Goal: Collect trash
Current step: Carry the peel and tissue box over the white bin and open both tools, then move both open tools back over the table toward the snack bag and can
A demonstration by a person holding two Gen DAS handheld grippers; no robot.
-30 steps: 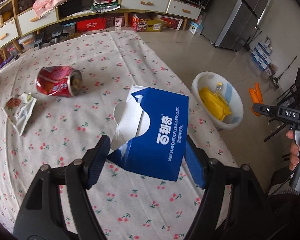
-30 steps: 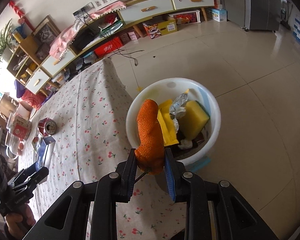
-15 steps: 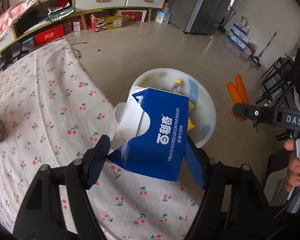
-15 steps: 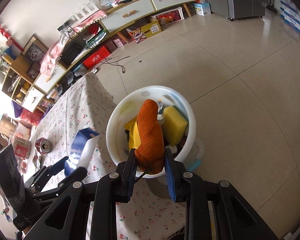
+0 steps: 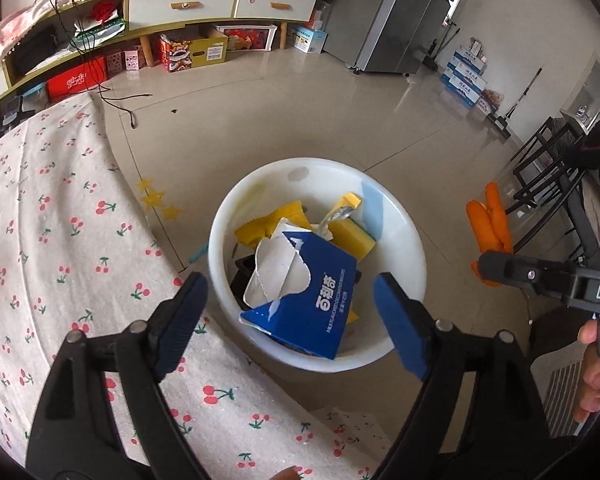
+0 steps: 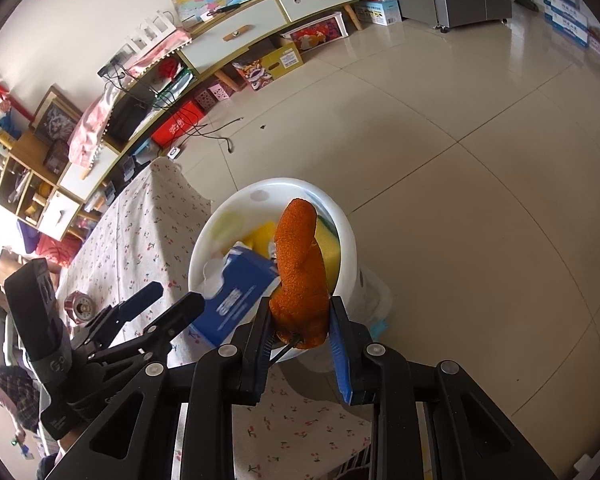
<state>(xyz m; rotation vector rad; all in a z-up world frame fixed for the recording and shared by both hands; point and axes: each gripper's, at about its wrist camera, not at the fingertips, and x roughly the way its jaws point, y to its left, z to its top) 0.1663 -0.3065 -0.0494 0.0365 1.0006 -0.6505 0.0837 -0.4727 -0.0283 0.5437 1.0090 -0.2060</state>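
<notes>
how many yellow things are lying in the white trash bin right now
3 visible: a yellow wrapper at the bin's left-back, a yellow sponge toward the right, and a small yellow packet corner behind. The blue box may hide more.

The left gripper point(image 5: 290, 300) points steeply down with its jaws opening and its pads clear of anything, while the right gripper point(image 6: 300, 330), also angled down, is clamped tight, fingers point(image 5: 592, 364) around its handle.
</notes>
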